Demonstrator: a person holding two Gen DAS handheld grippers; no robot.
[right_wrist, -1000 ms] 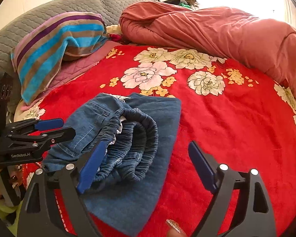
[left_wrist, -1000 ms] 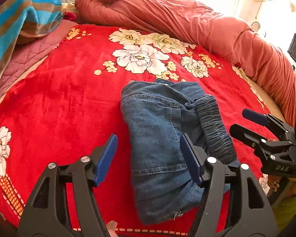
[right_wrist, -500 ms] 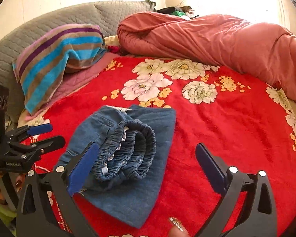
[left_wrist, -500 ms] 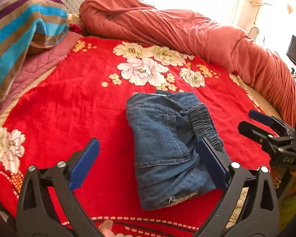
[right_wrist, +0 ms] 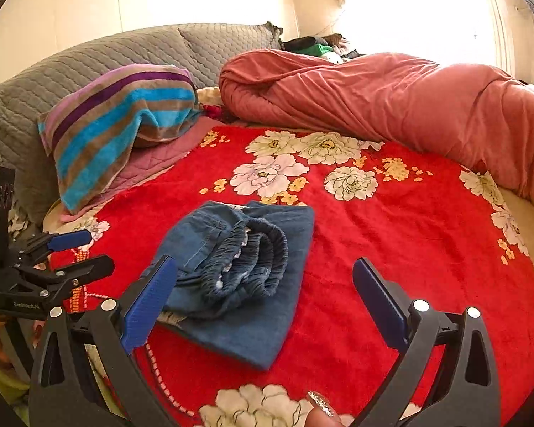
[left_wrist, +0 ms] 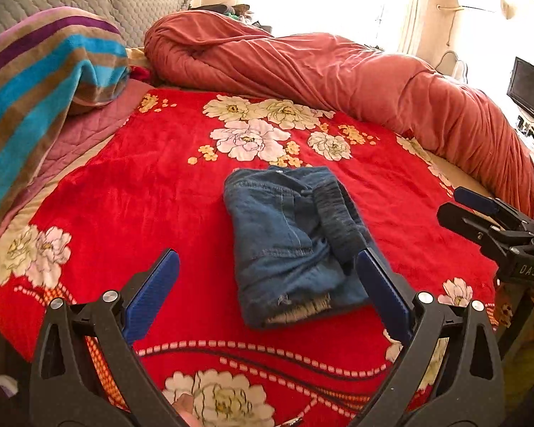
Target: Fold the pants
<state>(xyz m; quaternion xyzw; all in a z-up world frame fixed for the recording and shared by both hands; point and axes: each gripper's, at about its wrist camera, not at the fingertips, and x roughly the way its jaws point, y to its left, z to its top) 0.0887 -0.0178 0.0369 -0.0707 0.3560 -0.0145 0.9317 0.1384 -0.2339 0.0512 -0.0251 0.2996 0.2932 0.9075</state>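
Observation:
The blue denim pants (left_wrist: 288, 238) lie folded into a compact stack on the red floral blanket (left_wrist: 142, 195), elastic waistband on the right side. In the right wrist view the pants (right_wrist: 238, 267) show the gathered waistband facing me. My left gripper (left_wrist: 267, 295) is open and empty, held back from the near end of the pants. My right gripper (right_wrist: 263, 306) is open and empty, above the blanket beside the pants. Each gripper shows in the other's view: the right one (left_wrist: 480, 210), the left one (right_wrist: 74, 252).
A rolled rust-red duvet (left_wrist: 338, 74) lies along the far and right side of the bed. A striped towel over a pillow (left_wrist: 35, 89) sits at the left, with grey quilted pillows (right_wrist: 124, 49) behind. A dark screen (left_wrist: 530, 89) stands at the right.
Both grippers have pulled back and up from the pants and opened wider. The folded pants stay lying on the blanket.

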